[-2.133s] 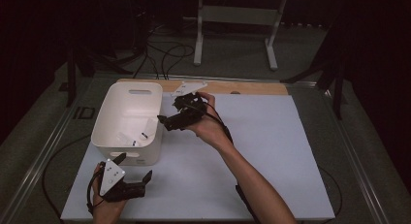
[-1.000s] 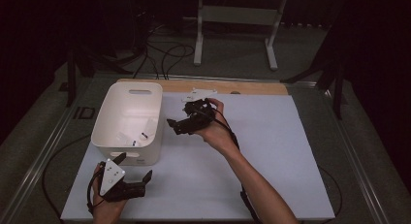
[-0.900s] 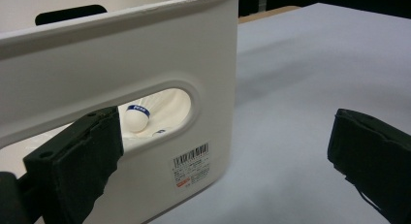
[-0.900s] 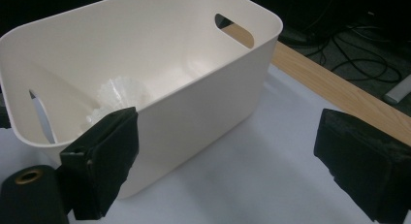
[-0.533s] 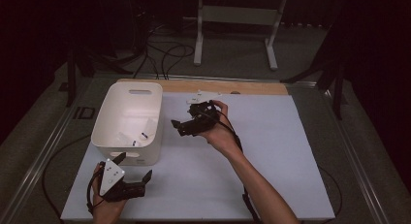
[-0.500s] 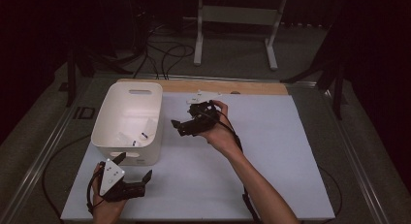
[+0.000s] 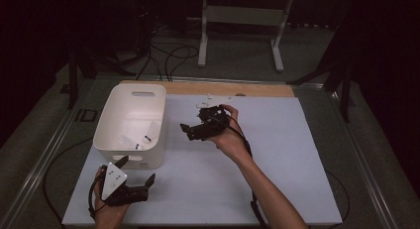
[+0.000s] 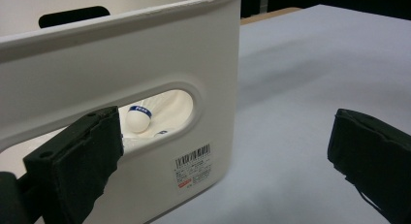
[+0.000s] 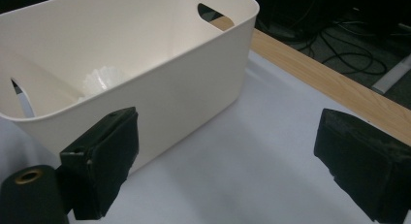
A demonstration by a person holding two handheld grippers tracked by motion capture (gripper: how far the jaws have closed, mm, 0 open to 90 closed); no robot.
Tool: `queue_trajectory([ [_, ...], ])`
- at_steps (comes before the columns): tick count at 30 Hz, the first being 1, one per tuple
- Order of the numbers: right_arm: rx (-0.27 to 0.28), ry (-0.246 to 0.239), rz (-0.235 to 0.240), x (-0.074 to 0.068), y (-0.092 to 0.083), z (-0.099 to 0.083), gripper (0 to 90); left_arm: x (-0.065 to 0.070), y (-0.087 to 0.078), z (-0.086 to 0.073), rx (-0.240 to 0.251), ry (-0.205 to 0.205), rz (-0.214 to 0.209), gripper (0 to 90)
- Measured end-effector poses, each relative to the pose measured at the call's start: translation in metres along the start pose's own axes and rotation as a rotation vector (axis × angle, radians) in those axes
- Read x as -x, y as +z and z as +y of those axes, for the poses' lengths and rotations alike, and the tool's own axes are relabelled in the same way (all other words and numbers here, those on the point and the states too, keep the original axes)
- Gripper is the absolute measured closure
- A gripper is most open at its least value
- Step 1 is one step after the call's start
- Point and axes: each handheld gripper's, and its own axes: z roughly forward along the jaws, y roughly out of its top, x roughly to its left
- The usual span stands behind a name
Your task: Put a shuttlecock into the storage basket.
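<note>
The left gripper (image 7: pixel 136 182) sits low at the near edge, held from behind by the left hand (image 7: pixel 106 209), grey plate on top. Its fingers (image 8: pixel 82 161) stand wide apart with nothing between them. The right forearm reaches forward and leftward from the bottom edge, wrist bent. The right hand (image 7: pixel 228 135) wraps the right gripper (image 7: pixel 185 130) from behind and holds it raised, aimed to the person's left. Its fingers (image 9: pixel 104 158) also stand wide apart, empty, a cable trailing back along the forearm.
</note>
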Motion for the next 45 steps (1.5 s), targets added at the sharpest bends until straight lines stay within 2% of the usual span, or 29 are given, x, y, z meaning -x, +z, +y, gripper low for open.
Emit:
queue_trajectory([
  [10,0.003,-0.002,-0.019,0.002,-0.004,-0.006,8.9,-0.001,-0.001,0.000,0.003,-0.001,0.004,0.2],
  [32,0.011,0.037,-0.041,0.011,-0.016,-0.027,8.9,-0.002,-0.002,0.000,0.011,-0.008,0.018,0.2],
  [45,0.035,0.054,-0.080,0.016,-0.031,-0.042,8.9,-0.004,-0.003,0.000,0.019,-0.015,0.028,0.2],
])
